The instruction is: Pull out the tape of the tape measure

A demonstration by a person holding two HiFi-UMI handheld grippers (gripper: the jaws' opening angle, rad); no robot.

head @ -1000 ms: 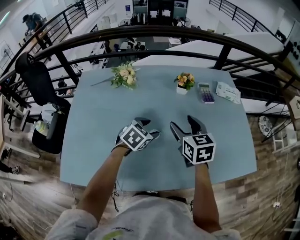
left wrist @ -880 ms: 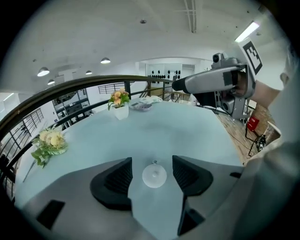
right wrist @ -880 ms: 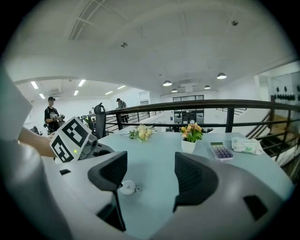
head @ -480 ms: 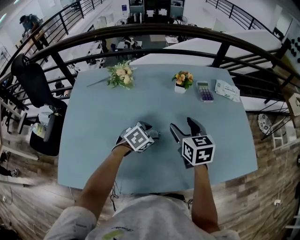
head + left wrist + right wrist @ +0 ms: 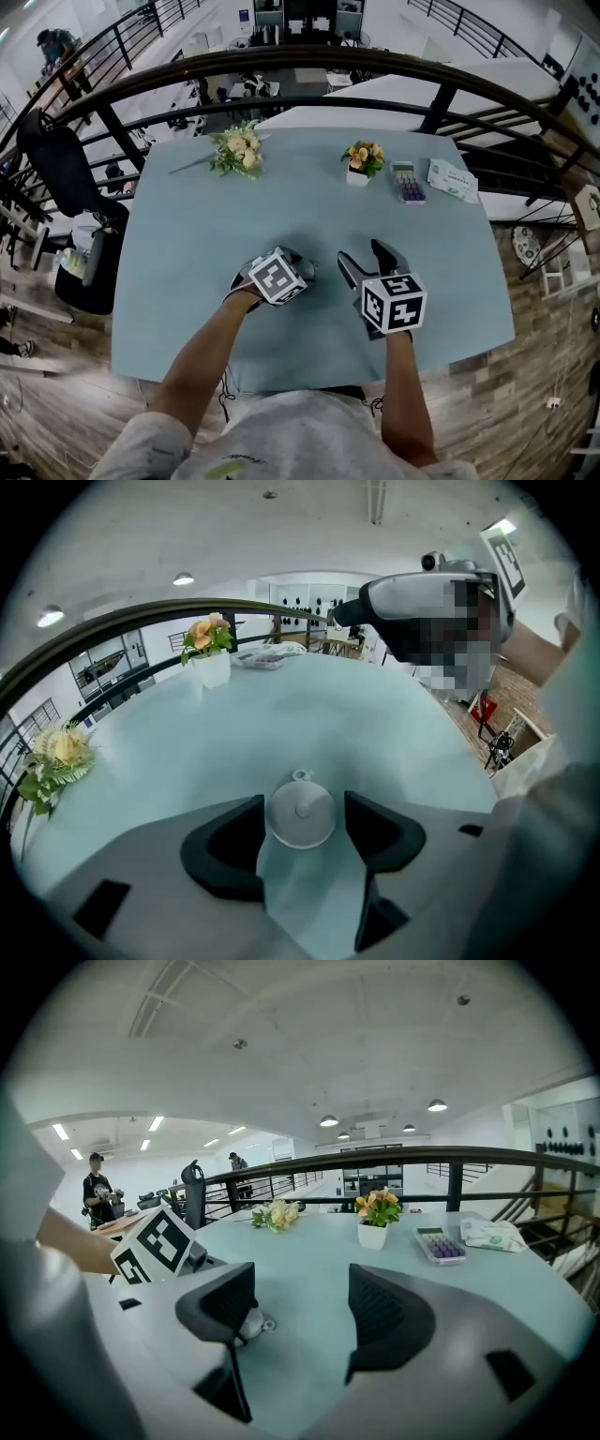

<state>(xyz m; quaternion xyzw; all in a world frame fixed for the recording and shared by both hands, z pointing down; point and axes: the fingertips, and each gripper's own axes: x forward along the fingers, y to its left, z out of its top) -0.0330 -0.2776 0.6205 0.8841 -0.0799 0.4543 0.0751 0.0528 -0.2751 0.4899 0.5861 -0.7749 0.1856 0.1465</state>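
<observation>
A small round white tape measure (image 5: pixel 300 813) lies flat on the pale blue table (image 5: pixel 206 244), its little ring tab pointing away from the left gripper's camera. My left gripper (image 5: pixel 302 803) has its dark pads hugging both sides of the case. In the head view the left gripper (image 5: pixel 300 268) hides the case. My right gripper (image 5: pixel 364 255) stands open just to the right, nothing between its jaws. In the right gripper view (image 5: pixel 300 1288) the tape measure (image 5: pixel 246 1324) peeks out behind the left jaw, its tab toward the gap.
At the table's far side stand a small potted flower (image 5: pixel 361 161), a loose bouquet (image 5: pixel 234 150), a calculator (image 5: pixel 410 181) and a tissue pack (image 5: pixel 453 180). A dark railing (image 5: pixel 309 64) curves behind the table. A black chair (image 5: pixel 56 178) is at the left.
The left gripper's jaws have drawn together around the tape measure. The right gripper has hardly moved and stays open.
</observation>
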